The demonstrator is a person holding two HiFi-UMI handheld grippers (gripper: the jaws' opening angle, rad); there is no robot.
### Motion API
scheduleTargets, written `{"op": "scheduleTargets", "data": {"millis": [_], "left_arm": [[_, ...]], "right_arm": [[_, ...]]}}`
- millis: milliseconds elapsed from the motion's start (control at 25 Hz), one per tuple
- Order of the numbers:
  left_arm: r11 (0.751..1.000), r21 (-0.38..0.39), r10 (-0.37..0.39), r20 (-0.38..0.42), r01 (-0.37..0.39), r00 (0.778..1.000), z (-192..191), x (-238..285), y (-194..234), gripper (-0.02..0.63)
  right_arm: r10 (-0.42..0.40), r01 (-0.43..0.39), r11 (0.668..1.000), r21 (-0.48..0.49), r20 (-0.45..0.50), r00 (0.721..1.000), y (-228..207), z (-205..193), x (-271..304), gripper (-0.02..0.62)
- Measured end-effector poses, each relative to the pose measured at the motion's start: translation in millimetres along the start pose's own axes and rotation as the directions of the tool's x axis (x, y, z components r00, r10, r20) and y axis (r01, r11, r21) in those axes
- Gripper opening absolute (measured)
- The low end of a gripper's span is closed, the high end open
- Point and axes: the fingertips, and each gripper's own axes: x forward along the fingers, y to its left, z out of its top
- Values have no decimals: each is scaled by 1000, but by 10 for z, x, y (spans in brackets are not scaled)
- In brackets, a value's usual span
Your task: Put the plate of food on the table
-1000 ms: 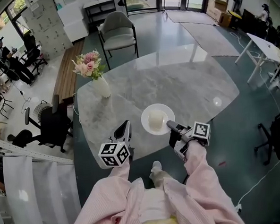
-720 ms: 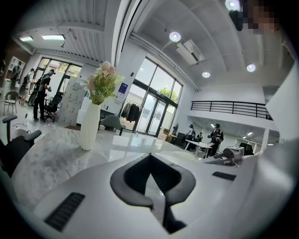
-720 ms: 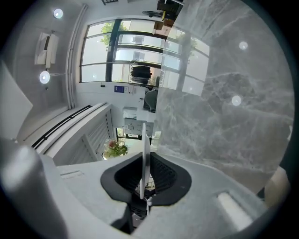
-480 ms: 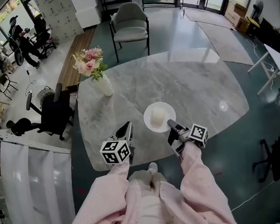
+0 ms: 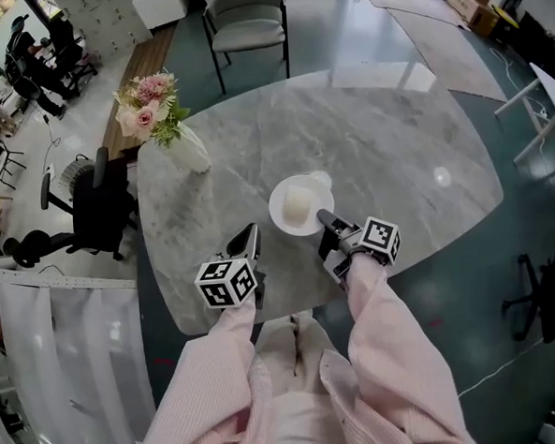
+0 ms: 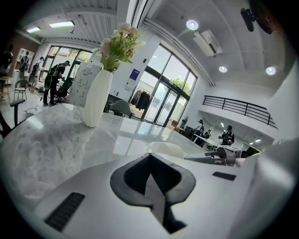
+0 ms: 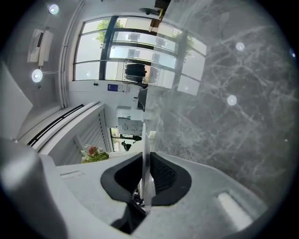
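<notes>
Both of your grippers have dropped: right gripper [image 5: 322,219] clamps the round white plate [image 5: 281,195] by its rim, left gripper [image 5: 250,235] is closed and empty, grey marble table [image 5: 394,134] close beneath.

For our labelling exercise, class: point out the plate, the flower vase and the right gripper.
plate [image 5: 278,212], head view, bare left rim.
flower vase [image 5: 192,154], head view, white body.
right gripper [image 5: 322,218], head view, between its fingertips, at the plate's edge.
</notes>
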Motion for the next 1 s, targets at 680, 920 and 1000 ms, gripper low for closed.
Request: {"op": "scheduleTargets", "data": {"millis": [680,920,1000], "left_arm": [[999,-42,-5,-80,2,997,-313,290,128,-5],[999,-43,-14,-85,10,996,-323,286,85,-5],[999,-43,-15,-84,12,996,-325,275,83,-5]], "right_arm": [[-124,122,992,-36,-39,992,-264,-40,224,29],[-171,169,985,-47,-40,985,-288,-37,206,28],[-185,183,982,-54,-39,982,-294,-39,205,28]]}}
